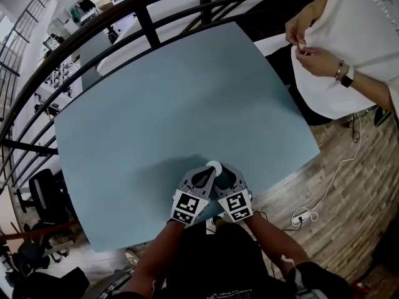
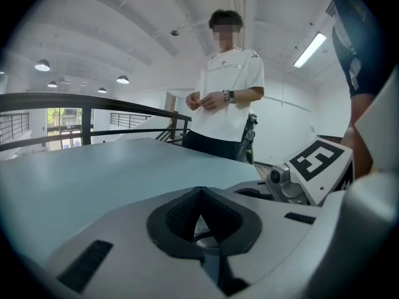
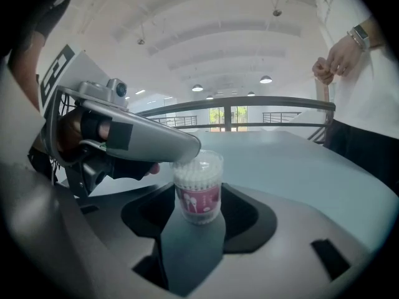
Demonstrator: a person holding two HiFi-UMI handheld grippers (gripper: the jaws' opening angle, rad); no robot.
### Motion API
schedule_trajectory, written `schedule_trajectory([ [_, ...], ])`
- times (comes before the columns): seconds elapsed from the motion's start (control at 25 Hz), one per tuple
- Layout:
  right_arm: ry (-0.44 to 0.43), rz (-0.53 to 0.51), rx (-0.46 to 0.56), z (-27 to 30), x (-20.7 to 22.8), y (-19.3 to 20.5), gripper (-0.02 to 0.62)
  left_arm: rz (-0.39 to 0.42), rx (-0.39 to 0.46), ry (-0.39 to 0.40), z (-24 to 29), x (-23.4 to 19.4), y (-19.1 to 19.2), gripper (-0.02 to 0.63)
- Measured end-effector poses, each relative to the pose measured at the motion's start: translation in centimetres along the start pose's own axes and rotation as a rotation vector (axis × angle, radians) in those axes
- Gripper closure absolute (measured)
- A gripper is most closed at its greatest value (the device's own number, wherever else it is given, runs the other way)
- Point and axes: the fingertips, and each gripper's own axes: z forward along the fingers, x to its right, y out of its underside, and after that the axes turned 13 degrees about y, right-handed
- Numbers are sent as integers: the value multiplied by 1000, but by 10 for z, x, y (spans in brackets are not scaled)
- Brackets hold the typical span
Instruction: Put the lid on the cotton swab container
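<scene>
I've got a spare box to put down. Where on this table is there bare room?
Nearly all of the blue table is bare, from the railing side across to the standing person. It is crowded only at the near edge, where the left gripper, right gripper and cotton swab container meet.

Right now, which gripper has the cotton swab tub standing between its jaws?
The right gripper: the cotton swab container stands upright between its jaws. The left gripper only reaches over its top.
</scene>
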Motion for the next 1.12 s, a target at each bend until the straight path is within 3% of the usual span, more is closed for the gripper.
schedule_trajectory([
  [0.6, 5, -7, 10, -2, -2, 0, 354, 83, 29, -1, -2, 5, 2, 597],
  [0.76, 4, -5, 9, -2, -2, 1, 354, 67, 38, 0, -2, 4, 3, 597],
  [1.12, -17, 2, 24, -6, -5, -1, 354, 97, 48, 54, -4, 13, 1, 595],
])
